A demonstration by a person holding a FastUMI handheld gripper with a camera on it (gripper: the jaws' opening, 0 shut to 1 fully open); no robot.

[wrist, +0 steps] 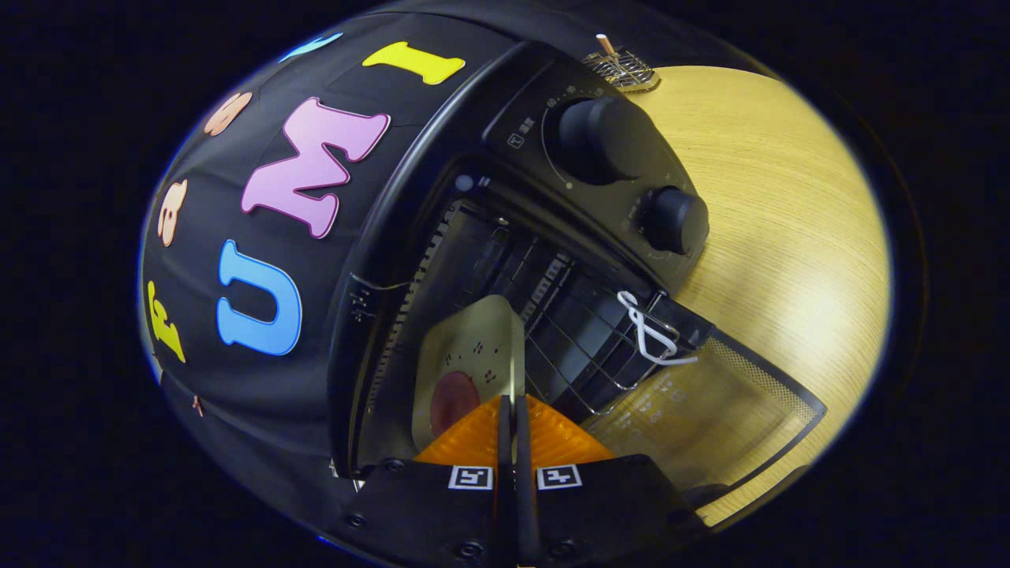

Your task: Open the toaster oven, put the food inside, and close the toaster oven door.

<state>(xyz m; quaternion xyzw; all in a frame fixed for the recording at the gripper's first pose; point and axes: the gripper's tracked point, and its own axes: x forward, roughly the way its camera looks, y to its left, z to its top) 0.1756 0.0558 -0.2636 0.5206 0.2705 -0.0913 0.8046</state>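
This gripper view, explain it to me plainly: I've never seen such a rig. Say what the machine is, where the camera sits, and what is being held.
The camera rides on a hand-held two-finger gripper and looks forward along its fingers, so the scene appears tilted. Ahead is a black toaster oven with two round knobs, standing on a light wooden table. Its glass door is open, showing the wire rack inside. The fingers are pressed together on the edge of a thin pale flat tray, holding it at the oven's mouth; a round reddish patch on it may be the food. A small wire mesh object lies beyond the oven.
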